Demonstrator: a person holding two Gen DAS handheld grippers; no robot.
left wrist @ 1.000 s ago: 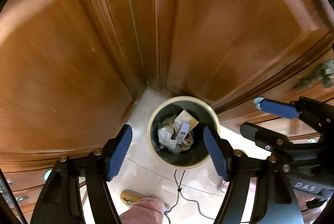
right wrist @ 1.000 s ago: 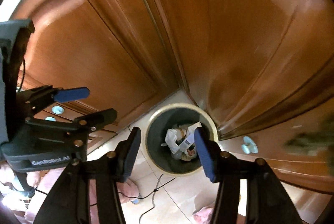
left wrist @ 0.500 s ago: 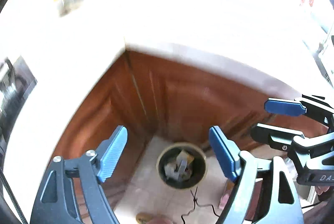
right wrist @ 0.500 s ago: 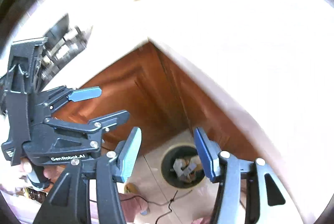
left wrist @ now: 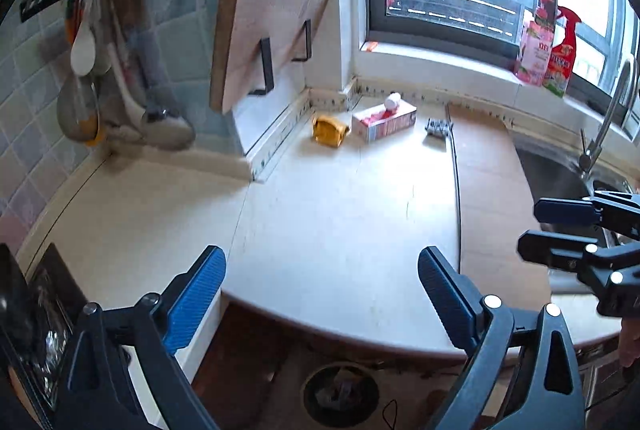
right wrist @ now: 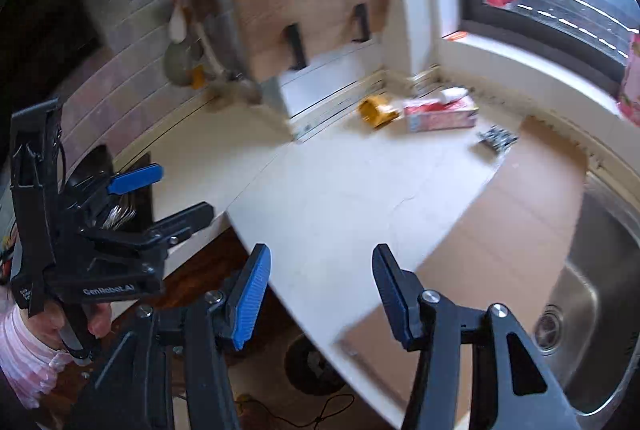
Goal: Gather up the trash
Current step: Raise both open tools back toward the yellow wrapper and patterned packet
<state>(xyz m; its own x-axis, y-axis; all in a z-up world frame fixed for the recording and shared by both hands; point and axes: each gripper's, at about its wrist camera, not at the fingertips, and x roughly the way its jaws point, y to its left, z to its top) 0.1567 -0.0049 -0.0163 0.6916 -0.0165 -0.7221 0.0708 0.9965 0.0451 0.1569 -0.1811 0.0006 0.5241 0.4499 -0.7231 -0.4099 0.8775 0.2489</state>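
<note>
Over the front edge of the desk (left wrist: 340,230) both grippers hang empty, aimed down at the far corner. Left gripper (left wrist: 322,294): fingers spreading wider, nothing between them. Right gripper (right wrist: 320,294): fingers held apart, also empty. Step looks like the reach for the next piece. Trash left on the desk: yellow crumpled wrapper (left wrist: 329,130), red-and-white carton (left wrist: 384,122) with a white wad (left wrist: 393,101) on top, small dark scrap (left wrist: 438,127) beside it, all near the back wall. Bin (left wrist: 340,394) sits on the floor below the desk edge, already part filled. Next move likely needs reaching forward and lowering onto the wrapper. Readable writing: "GenRobot.AI" on the left gripper body; bottle labels on the sill too blurred.
</note>
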